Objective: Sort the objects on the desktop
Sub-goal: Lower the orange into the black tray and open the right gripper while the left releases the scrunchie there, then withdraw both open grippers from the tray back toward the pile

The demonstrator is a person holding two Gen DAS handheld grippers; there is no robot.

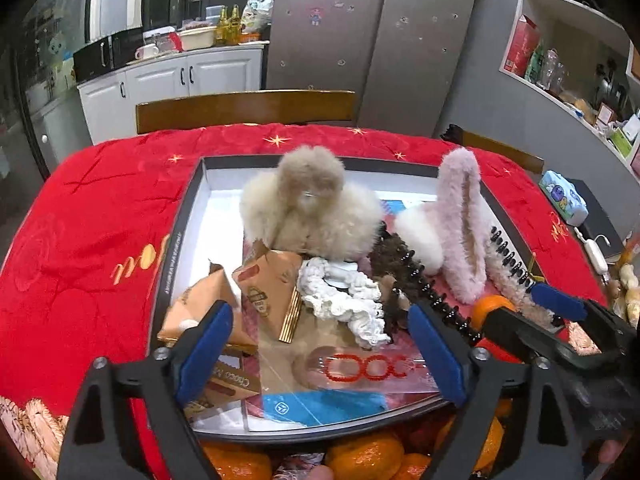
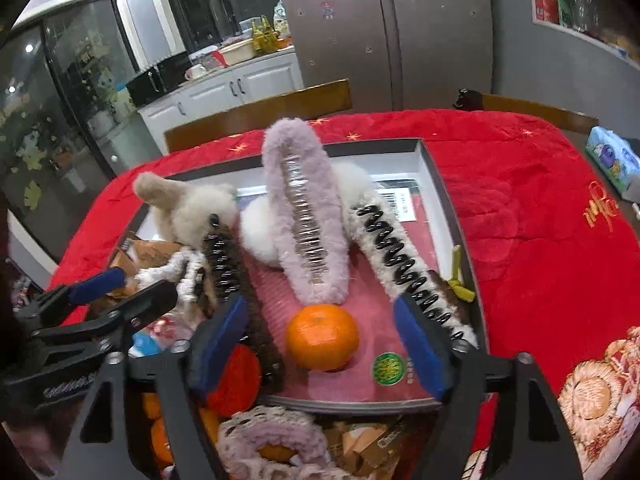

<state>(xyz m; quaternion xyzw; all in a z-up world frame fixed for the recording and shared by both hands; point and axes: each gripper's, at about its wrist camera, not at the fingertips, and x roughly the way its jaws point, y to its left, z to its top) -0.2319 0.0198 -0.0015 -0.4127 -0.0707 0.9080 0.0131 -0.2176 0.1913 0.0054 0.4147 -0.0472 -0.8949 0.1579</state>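
Two tongs hang wide apart and hold nothing over the near edge of the tray [image 2: 452, 200] on the red tabletop [image 2: 540, 220]. The right tongs [image 2: 320, 354] frame the orange [image 2: 322, 337], so I judge this is the next thing to take: lower straight down, then close gently on its round sides. It is smooth, bright and lies on a pink sheet beside the furry pink hair clip [image 2: 304, 216]. The left tongs [image 1: 320, 350] wait above a clear packet.

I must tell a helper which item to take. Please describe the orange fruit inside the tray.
On the red tablecloth lies a dark-rimmed tray. Near its front edge, between the right gripper pads, sits the tangerine. Only it is smooth and round; its neighbours are fluffy hair clips.
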